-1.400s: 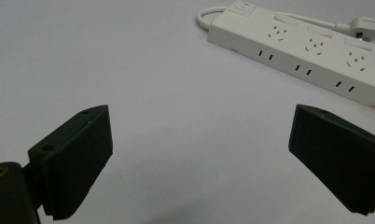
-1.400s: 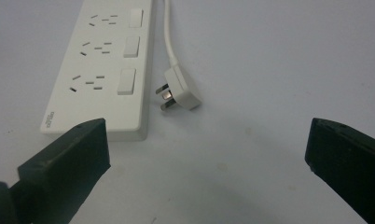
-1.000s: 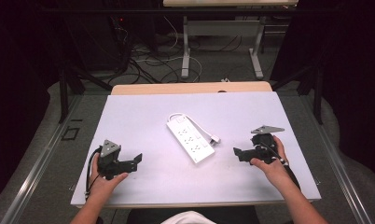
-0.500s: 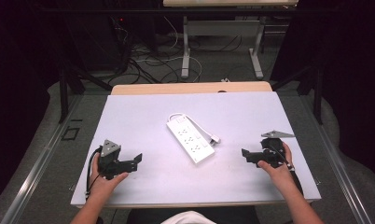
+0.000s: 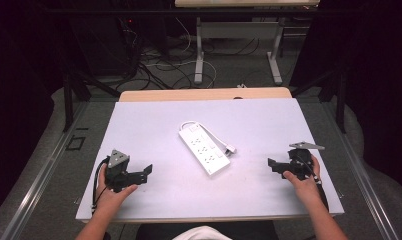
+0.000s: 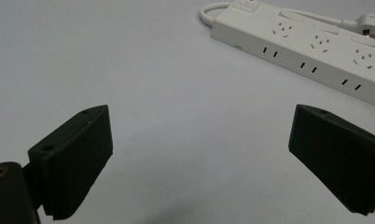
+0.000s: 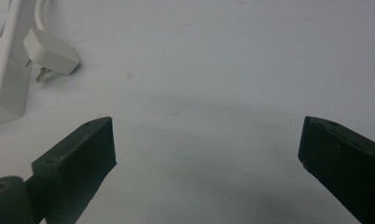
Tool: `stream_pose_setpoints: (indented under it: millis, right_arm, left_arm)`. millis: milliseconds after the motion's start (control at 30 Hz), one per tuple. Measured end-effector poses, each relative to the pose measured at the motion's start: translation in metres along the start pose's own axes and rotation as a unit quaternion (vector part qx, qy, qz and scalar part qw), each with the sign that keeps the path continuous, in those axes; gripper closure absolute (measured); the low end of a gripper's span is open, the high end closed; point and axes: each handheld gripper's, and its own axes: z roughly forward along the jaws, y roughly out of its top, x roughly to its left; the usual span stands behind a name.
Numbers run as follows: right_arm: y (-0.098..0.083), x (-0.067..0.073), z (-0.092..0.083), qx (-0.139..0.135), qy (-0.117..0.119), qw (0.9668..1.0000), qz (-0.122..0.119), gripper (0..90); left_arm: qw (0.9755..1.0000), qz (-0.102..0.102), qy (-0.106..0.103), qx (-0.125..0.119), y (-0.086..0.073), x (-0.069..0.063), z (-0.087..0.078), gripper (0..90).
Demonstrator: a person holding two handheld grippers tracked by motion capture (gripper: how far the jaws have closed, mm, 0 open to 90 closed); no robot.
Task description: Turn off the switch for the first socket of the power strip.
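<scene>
White plastic marks the one thing lying on the pale table (image 5: 154, 125): a power strip (image 5: 204, 150) near the middle, set slantwise with its switch end toward 11 o'clock and its far end toward 5 o'clock. Its cord loops off the 11 o'clock end and runs along the strip's 3 o'clock side to a white plug (image 5: 230, 149) that lies just beside it.

At 8 o'clock from the strip, the left gripper (image 5: 148, 171) is held low over the table in the person's left hand (image 5: 111, 192), jaws spread wide and holding nothing, aimed toward 3 o'clock. In the left gripper view the strip (image 6: 311, 46) lies ahead at 1 o'clock, well apart from the jaws.

At 4 o'clock from the strip, the right gripper (image 5: 270, 164) sits in the right hand (image 5: 301, 182), jaws likewise wide apart and empty, pointing toward 9 o'clock. In the right gripper view the plug (image 7: 50, 55) shows at 10 o'clock, prongs down toward the table.
</scene>
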Motion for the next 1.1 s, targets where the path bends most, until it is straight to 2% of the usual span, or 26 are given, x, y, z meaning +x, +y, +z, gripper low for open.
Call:
stream_pose_setpoints:
  millis: [233,400,833,1100]
  right_arm:
    - [-0.003,-0.015,0.000,-0.008,-0.008,0.9995,0.029,3.9]
    - [-0.004,-0.020,0.000,-0.013,-0.012,0.9987,0.047,4.3]
    - [-0.006,-0.029,0.002,-0.011,-0.019,0.9980,0.060,4.7]
    - [-0.007,-0.029,0.003,-0.008,-0.018,0.9979,0.061,4.8]
  left_arm:
    - [1.0000,0.000,-0.001,0.001,0.000,0.000,0.000,6.1]
    - [1.0000,0.001,-0.001,0.002,0.000,0.000,0.000,6.1]
    - [1.0000,0.000,0.000,-0.001,0.000,0.000,0.000,6.1]
    - [1.0000,0.000,0.001,-0.001,0.000,0.000,0.001,6.1]
